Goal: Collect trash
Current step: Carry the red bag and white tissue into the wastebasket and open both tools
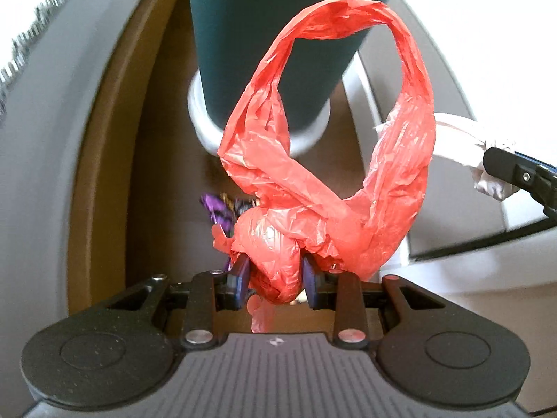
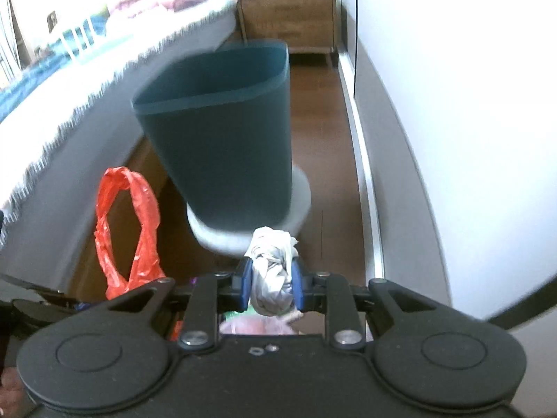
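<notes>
The left gripper (image 1: 275, 275) has its blue fingers (image 1: 241, 273) pressed narrow against a bunched knot of a red plastic bag (image 1: 313, 181), which fills the gap between them; the bag's two handles rise ahead of the fingertips and join in a loop. Just left of the left finger, partly behind the red plastic, a purple wrapper (image 1: 217, 210) shows, too blurred to tell more. Beyond the loop stands a dark teal trash bin (image 1: 264, 45) on a pale round base (image 1: 205, 132), resting on a brown wooden floor (image 1: 167, 188). The right gripper (image 2: 271, 280) closes its blue fingers (image 2: 297, 284) on a crumpled white bag (image 2: 271, 264), whose twisted top pokes out just past the fingertips. Directly ahead of them the same bin stands upright, its mouth open toward the camera, near the white bundle. Left of these fingers the red bag hangs, and beyond it a grey bed side (image 2: 69, 160) with a fringed cover runs away. To the right a white wall (image 2: 435, 122) follows the floor, with a wooden cabinet (image 2: 289, 17) well beyond the bin.
</notes>
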A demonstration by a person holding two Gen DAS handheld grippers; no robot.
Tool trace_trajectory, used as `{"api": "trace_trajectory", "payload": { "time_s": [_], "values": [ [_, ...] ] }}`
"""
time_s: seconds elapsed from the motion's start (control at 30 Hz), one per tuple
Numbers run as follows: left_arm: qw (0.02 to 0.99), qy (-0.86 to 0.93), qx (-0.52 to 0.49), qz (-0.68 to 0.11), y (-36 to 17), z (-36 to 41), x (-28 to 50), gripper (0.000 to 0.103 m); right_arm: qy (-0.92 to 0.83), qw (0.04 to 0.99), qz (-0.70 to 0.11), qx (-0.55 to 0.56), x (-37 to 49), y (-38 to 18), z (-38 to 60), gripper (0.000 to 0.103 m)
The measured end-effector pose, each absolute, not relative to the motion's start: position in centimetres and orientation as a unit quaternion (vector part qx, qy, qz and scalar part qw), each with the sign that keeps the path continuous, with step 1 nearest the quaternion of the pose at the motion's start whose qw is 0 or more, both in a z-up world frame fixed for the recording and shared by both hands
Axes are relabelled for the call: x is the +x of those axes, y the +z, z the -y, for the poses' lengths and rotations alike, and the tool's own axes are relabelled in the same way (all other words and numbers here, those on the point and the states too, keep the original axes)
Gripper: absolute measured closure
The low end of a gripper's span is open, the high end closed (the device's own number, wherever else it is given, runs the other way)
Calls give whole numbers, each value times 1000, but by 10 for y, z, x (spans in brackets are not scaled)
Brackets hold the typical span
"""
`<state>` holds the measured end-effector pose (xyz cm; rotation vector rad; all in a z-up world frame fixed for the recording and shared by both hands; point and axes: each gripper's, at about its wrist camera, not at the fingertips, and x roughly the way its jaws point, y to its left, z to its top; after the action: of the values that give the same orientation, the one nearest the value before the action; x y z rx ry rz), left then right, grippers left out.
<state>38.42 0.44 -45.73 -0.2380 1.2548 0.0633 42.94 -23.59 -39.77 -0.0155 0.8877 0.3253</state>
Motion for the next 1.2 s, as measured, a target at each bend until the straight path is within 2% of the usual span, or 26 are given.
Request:
{"api": "trace_trajectory", "payload": {
  "time_s": [0.27,0.6,0.97,1.2],
  "values": [
    [836,32,-128,-532,-383,-17,416,72,171,915,-365,-1,458,-343,233,81],
    [865,53,-121,-483,-333,-23,504,72,190,928,-320,-22,508,-316,208,81],
    [873,66,-106,-472,-330,-33,588,72,201,918,-330,-87,557,-338,175,81],
    [859,60,-87,-500,-363,-29,614,72,220,894,-369,-125,576,-369,145,81]
  ]
}}
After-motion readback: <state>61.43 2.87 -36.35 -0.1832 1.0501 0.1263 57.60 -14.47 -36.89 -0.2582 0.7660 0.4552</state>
